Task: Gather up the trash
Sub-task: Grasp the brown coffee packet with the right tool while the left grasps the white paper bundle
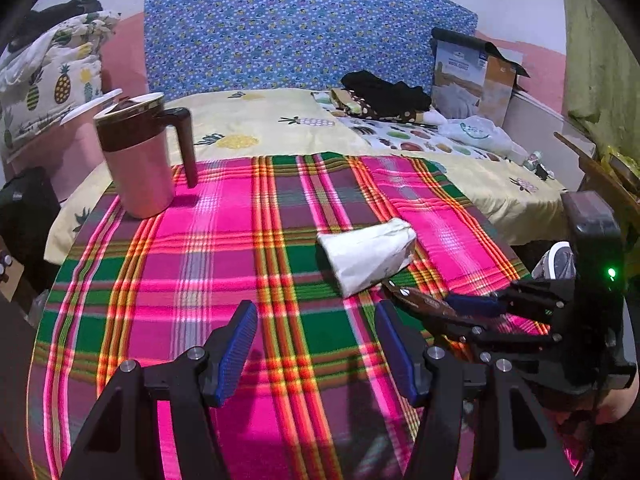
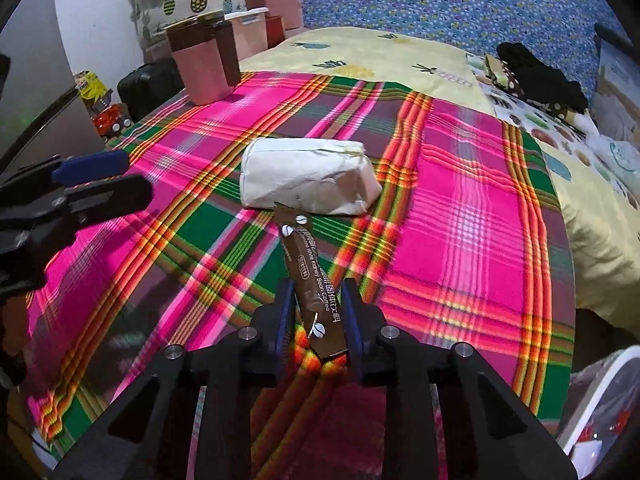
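The right tongs (image 2: 314, 312) are clamped on a brown coffee sachet (image 2: 310, 280), their blue pads pressing its two long sides near its lower end. The sachet's long axis runs along the line of the tongs: its near end sits between the pads and its far end points toward a white crumpled paper packet (image 2: 310, 178), reaching the packet's near edge; whether the two touch cannot be told. In the left wrist view the sachet (image 1: 420, 304) shows as a dark strip held just above the plaid cloth (image 1: 224, 256), close to the packet (image 1: 368, 256).

The left tongs (image 1: 316, 344) stand wide apart with nothing between the pads, only cloth below. They hang near the cloth's near edge, with the packet a little ahead and to their right. The right tongs (image 1: 472, 308) come in from the right side, just beside them.

The packet lies near the middle of the plaid cloth, which is spread over a bed with a yellow pineapple sheet (image 1: 260, 120). Its long axis runs roughly across the bed, slightly slanted, with one end looking folded or pinched.

A pink mug (image 1: 140, 160) with a brown band and dark handle stands upright at the cloth's far left corner, well apart from the packet; a lid or cover sits on top and its inside cannot be seen. At the bed's far right corner stands an open cardboard box (image 1: 476, 80), its contents unclear. A white-rimmed bin (image 2: 600, 412) shows beyond the cloth's near right corner, with something clear and red bits inside, too cut off to identify.
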Available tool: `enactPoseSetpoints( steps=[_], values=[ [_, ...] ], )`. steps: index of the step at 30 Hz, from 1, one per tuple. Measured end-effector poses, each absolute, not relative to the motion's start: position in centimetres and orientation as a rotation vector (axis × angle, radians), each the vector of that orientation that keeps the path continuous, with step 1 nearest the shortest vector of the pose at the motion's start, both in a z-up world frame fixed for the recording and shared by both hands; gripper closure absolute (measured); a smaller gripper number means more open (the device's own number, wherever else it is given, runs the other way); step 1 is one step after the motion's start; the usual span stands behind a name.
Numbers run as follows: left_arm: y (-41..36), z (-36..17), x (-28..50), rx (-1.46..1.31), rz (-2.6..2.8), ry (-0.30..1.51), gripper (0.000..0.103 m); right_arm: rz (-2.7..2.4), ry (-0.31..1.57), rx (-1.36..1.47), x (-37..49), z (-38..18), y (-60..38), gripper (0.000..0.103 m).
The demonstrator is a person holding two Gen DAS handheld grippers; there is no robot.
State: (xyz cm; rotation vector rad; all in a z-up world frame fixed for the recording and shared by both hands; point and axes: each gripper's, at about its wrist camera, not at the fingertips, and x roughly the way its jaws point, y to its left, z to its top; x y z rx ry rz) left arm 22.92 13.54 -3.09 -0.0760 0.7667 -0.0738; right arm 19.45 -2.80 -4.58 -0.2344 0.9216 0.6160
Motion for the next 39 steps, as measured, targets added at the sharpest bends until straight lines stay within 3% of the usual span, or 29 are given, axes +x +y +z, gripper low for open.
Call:
enactPoseSetpoints(
  steps=[20, 39],
  values=[
    [10.0, -5.1, 32.5, 0.047, -0.296, 0.803, 0.042, 0.522, 0.94, -0.06, 18.7, -4.3, -8.8, 0.079],
    [5.0, -7.2, 30.1, 0.246, -0.333, 0.866, 0.041, 0.484, 0.921, 0.004, 18.1, -3.7, -11.4, 0.079]
  ],
)
